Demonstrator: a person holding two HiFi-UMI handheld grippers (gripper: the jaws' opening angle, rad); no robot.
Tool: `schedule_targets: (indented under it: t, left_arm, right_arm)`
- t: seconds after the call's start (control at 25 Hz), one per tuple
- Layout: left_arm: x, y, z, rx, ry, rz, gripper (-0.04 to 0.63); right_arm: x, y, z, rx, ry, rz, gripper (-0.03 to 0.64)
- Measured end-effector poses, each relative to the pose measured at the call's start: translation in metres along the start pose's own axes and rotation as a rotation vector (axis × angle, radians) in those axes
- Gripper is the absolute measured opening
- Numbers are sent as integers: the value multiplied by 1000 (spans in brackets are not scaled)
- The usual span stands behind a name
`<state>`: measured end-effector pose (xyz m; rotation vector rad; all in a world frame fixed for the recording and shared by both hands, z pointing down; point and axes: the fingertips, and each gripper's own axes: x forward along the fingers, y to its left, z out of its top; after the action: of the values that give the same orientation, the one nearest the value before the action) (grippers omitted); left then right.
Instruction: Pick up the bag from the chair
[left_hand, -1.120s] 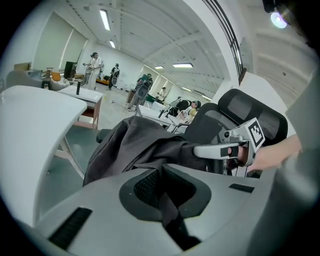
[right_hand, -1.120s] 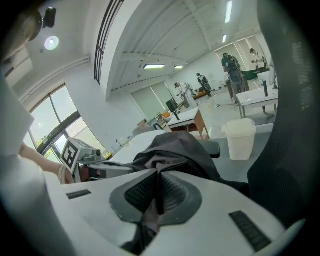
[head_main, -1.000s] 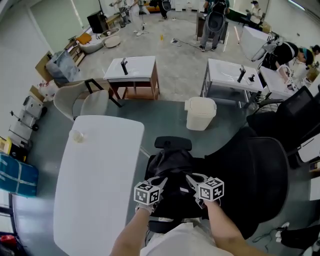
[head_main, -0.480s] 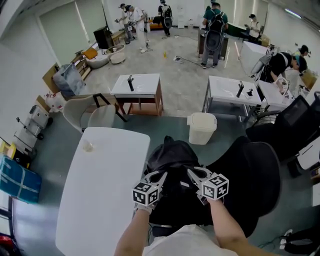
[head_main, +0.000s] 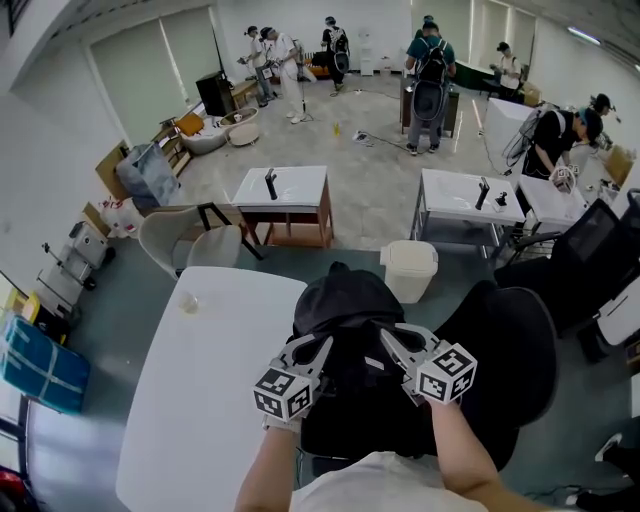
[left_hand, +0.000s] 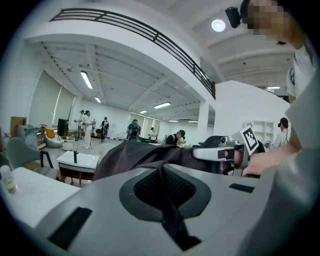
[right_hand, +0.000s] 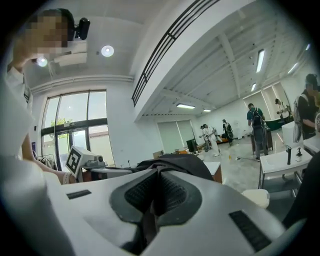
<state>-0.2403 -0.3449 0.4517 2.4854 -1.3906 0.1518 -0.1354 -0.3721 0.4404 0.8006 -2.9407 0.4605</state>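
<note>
Left hand-held gripper (left_hand: 162, 171), right hand-held gripper (right_hand: 157, 173), pinching bag (head_main: 345, 296) (black)

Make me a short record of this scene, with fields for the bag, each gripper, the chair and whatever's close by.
bag: black, soft and bunched, held up by both grippers
left gripper: jaws shut on a fold of the bag
right gripper: jaws shut on a fold of the bag
chair: black office chair, behind and under the bag; whether the bag touches the seat is hidden
table: white, to the left of the bag
bin: cream, on the floor beyond the bag
</note>
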Motion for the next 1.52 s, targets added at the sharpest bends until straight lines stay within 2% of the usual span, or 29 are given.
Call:
schedule_targets:
  t: [0.28,0.68,1.52]
  left_arm:
    - [-19,-7,40,56,-65,4,23]
    - [-36,-18,67,87,-111,5,23]
    - [-41,-26,73,92,-135,1,23]
  right_arm:
    - [-6,20,42,-63,-77,43,21]
    - [-16,39,71,-104,-128,76,21]
    - [-24,43,77,-131,-135,78,21]
